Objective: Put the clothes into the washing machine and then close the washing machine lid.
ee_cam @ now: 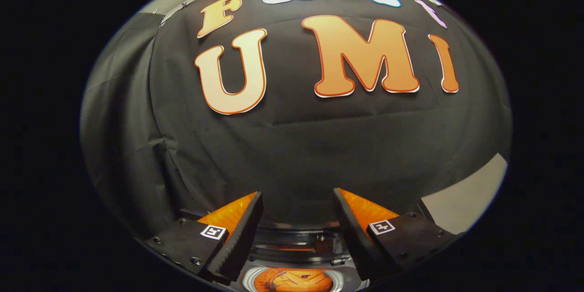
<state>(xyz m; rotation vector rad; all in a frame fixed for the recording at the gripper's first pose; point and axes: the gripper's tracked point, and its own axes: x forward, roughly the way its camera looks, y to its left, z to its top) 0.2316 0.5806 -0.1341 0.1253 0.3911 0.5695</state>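
Washing machine [292, 246]: its dark rim is showing low between the claw's fingers, with a round opening below it. Orange clothes [292, 280] are lying inside that opening, directly under the gap between the fingers. Claw [297, 203]: fingers are standing spread, pinching nothing, with open room between them. Each finger is carrying a small square marker tag [213, 232]. Beyond the tips, black cloth wall [292, 146] is hanging, well apart. A pale strip [461, 203] is showing beside the right finger.
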